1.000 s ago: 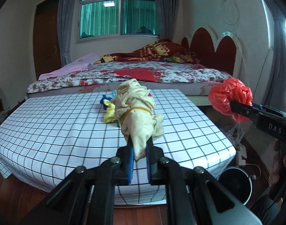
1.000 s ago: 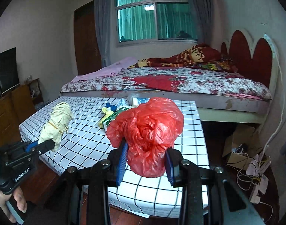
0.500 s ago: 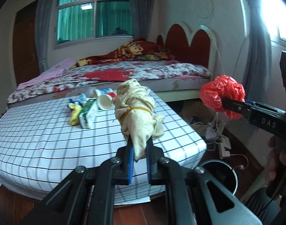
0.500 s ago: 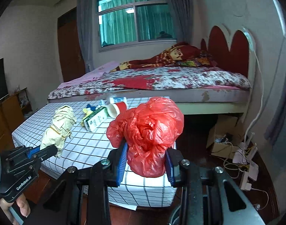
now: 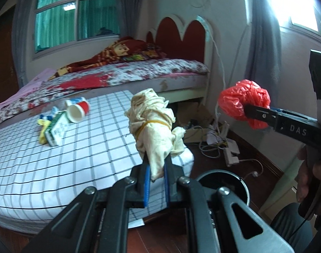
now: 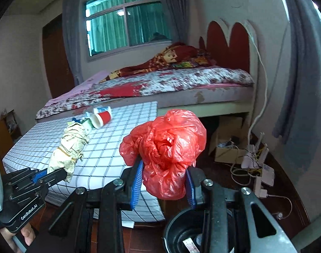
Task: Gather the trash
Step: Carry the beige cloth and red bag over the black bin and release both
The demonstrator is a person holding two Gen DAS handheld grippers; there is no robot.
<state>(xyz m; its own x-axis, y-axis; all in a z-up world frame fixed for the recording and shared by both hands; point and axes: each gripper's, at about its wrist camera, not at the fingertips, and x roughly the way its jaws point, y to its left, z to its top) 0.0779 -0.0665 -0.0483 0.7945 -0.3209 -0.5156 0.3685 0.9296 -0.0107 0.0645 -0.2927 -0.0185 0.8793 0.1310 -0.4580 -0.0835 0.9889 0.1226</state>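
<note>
My left gripper [image 5: 156,164] is shut on the tail of a cream cloth bundle [image 5: 154,122] tied with a rubber band, held in the air past the corner of the checked table [image 5: 55,164]. The right gripper [image 6: 163,172] is shut on a crumpled red plastic bag [image 6: 166,147]. In the left wrist view the red bag [image 5: 242,103] hangs to the right, above a round black bin [image 5: 223,181] on the floor. That bin [image 6: 181,229] sits just below my right gripper, with some trash inside. The cream bundle [image 6: 73,145] shows at the left of the right wrist view.
On the checked table lie a red paper cup [image 5: 78,110], a green-and-white carton [image 5: 56,129] and a yellow scrap [image 5: 42,131]. A bed [image 5: 122,73] with a red headboard stands behind. Cables, a power strip [image 6: 255,168] and a cardboard box [image 6: 228,145] clutter the floor at right.
Both grippers have swung to the right, off the table toward its right corner. The black bin has come into full view beneath them. Both grips are unchanged.
</note>
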